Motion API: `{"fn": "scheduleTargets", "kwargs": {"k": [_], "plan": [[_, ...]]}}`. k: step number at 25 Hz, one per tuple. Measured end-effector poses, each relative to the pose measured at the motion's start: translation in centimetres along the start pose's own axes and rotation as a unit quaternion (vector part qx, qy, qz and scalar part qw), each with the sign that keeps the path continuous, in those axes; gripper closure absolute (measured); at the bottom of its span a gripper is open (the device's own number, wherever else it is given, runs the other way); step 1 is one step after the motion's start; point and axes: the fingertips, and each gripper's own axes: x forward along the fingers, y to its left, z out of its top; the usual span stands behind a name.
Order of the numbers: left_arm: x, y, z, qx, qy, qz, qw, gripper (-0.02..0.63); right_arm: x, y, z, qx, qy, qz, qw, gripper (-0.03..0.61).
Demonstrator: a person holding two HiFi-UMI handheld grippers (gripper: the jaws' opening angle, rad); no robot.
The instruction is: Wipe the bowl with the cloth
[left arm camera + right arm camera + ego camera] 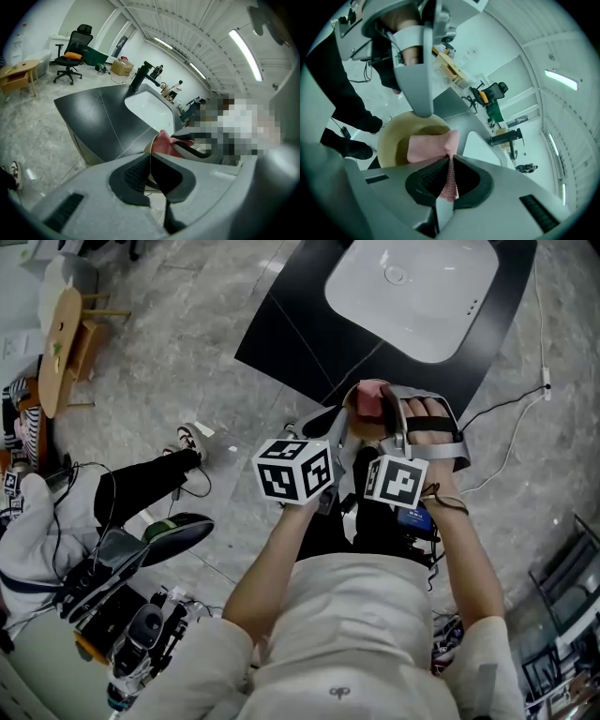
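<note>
In the right gripper view the cream bowl (391, 138) is tipped toward me, with the pink cloth (429, 146) lying inside it. My right gripper (449, 161) is shut on a fold of that cloth. My left gripper (150, 161) is shut on the bowl's thin rim (148, 151); one of its fingers (417, 70) reaches down to the rim from above. The cloth (164, 143) shows just past the left jaws. In the head view both grippers meet at the cloth (369, 406) in front of the person's body, above the floor.
A black counter (291, 329) with a white sink (412, 292) and a black faucet (140, 77) stands just ahead. A seated person's legs and shoe (187, 439) are at the left, near a wooden table (58, 348). A cable (506, 442) runs over the floor at the right.
</note>
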Motion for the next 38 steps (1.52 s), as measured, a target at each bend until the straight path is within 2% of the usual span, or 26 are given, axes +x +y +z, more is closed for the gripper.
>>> {"fn": "scheduleTargets", "kwargs": {"k": [5, 14, 18, 24, 30, 32, 38], "plan": [[-0.1, 0.0, -0.4, -0.004, 0.001, 0.002, 1.0, 0.598, 0.2, -0.5, 0.3, 0.013, -0.002, -0.006, 1.0, 0.563], [0.1, -0.4, -0.7, 0.001, 0.008, -0.008, 0.9999, 0.598, 1.2, 1.4, 1.4, 0.029, -0.004, 0.022, 0.999, 0.563], [0.1, -0.6, -0.7, 0.004, 0.007, -0.011, 0.9999, 0.598, 1.2, 1.8, 2.6, 0.042, -0.028, 0.038, 0.998, 0.563], [0.1, -0.8, -0.9, 0.004, 0.008, -0.01, 0.9999, 0.598, 1.0, 4.2, 3.6, 0.036, -0.055, 0.084, 0.994, 0.563], [0.3, -0.7, -1.5, 0.002, 0.012, -0.009, 0.9999, 0.598, 0.8, 6.0, 3.6, -0.004, -0.067, 0.121, 0.99, 0.563], [0.3, -0.7, -1.5, 0.004, 0.015, -0.007, 0.9999, 0.598, 1.0, 6.2, 3.6, -0.014, -0.067, 0.116, 0.991, 0.563], [0.3, -0.8, -1.5, 0.003, 0.019, -0.006, 0.9998, 0.598, 2.1, 4.5, 2.5, -0.012, -0.039, 0.054, 0.998, 0.563]]}}
